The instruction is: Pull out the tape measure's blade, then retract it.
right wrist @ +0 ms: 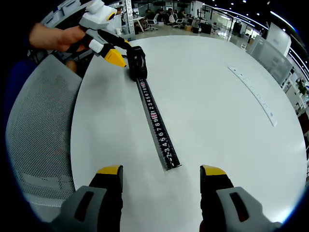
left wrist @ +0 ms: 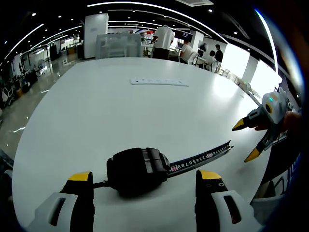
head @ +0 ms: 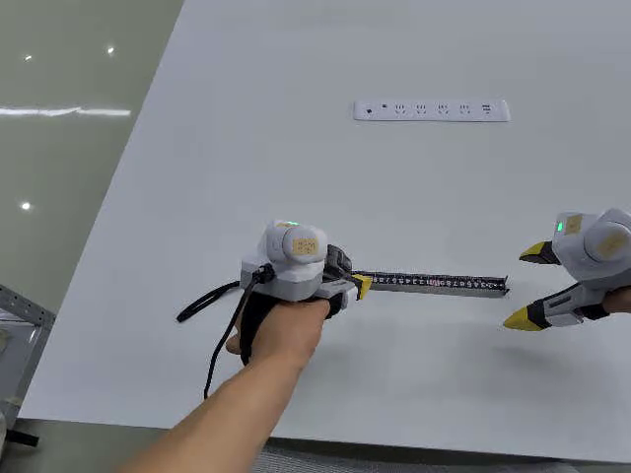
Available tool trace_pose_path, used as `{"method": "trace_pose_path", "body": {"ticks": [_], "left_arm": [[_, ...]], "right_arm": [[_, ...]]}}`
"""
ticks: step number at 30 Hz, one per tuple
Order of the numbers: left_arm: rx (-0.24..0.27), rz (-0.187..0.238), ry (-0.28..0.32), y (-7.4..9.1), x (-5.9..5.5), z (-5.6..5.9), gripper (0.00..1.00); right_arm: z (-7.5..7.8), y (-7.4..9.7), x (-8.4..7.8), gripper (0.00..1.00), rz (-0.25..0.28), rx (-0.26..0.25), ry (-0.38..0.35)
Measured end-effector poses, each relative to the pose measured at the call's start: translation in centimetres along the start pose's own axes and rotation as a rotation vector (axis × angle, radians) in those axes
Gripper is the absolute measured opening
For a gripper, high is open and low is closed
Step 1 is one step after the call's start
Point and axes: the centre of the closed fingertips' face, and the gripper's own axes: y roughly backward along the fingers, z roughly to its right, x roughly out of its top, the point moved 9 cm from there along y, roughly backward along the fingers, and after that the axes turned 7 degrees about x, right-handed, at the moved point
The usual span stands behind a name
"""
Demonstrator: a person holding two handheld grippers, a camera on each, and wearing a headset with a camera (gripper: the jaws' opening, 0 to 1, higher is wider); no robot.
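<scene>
Holds nothing in left gripper (left wrist: 145,175): jaws wide, case (right wrist: 137,59) between them, gaps either side. Has right gripper (right wrist: 161,169) spread wide too, empty, blade (right wrist: 157,121) tip just ahead. Leaves open table (head: 296,148) beyond both, strip (head: 432,110) far ahead, table edge close behind

**A:** Seen from the head view, what is hidden?

**B:** The tape measure's case (head: 339,264) lies mostly behind the left tongs (head: 351,283) and the hand (head: 286,335) holding them. The right tongs (head: 526,286) are cut off at the right edge.

**A:** Anything unreadable?

**B:** The numerals on the blade (head: 434,283) and the markings on the power strip (head: 432,110) are too small. In the left gripper view, the distant people (left wrist: 164,36) are blurred.
</scene>
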Motion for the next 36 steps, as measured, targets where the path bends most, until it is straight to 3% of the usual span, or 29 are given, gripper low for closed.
{"method": "trace_pose_path", "body": {"ticks": [10,18,36], "left_arm": [[0.007,-0.029,0.064,-1.2,-0.3,-0.4,0.80],[0.030,-0.025,0.111,-1.4,-0.5,-0.6,0.77],[0.082,-0.005,0.106,-2.5,-0.4,-0.3,0.72]], "right_arm": [[1.1,-1.4,-0.1,0.49,-0.059,0.049,0.082],[1.7,-2.3,-0.2,0.40,-0.089,0.079,0.123],[2.6,-2.7,-0.5,0.26,-0.120,0.123,0.209]]}}
